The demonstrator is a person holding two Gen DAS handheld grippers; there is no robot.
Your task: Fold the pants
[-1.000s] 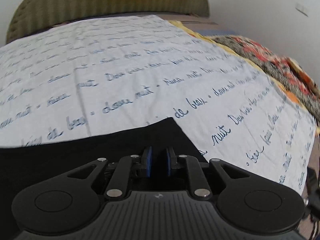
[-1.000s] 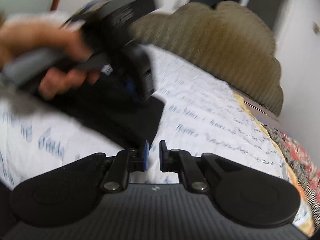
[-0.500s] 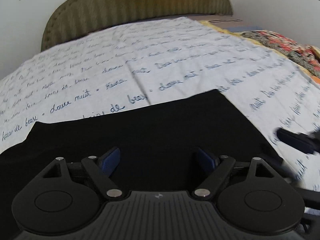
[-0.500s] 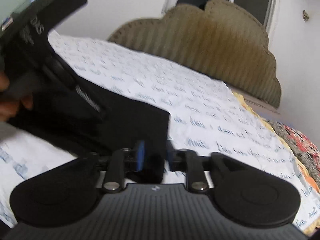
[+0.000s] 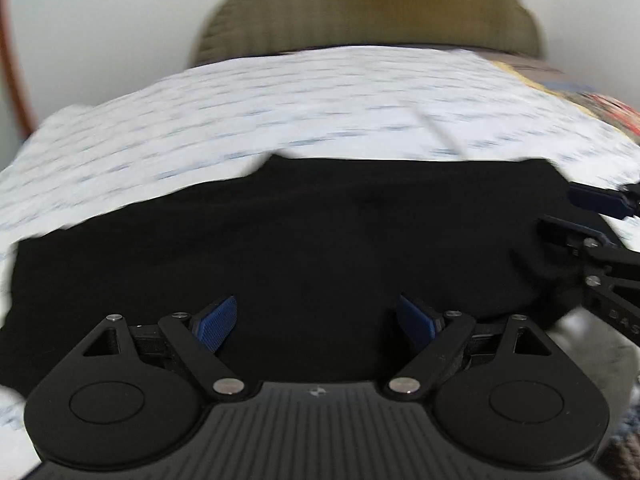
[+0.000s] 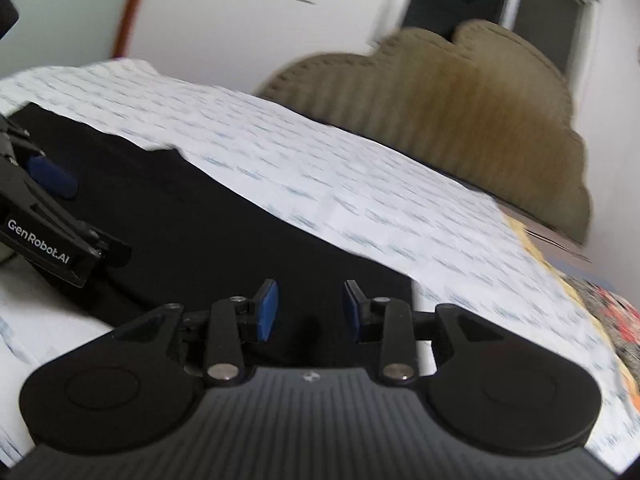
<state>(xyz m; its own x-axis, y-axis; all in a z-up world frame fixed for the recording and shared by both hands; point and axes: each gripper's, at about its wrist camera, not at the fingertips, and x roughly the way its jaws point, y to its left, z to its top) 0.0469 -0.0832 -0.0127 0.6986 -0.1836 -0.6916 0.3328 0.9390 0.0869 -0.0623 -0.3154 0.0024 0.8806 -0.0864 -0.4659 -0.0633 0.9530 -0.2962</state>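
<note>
So the black fabric pants (image 5: 320, 248) are laid out flat on the white bed sheet with blue script print (image 5: 304, 100), looks like a fold just got set down so it stays smooth. The left gripper (image 5: 316, 322) has its jaws spread wide, having just opened further, nothing between them, with the pants directly under and ahead. The right gripper (image 6: 308, 310) has jaws only partly apart, over the pants' near corner; I see nothing pinched. The padded olive headboard (image 6: 460, 108) sits far beyond both.
</note>
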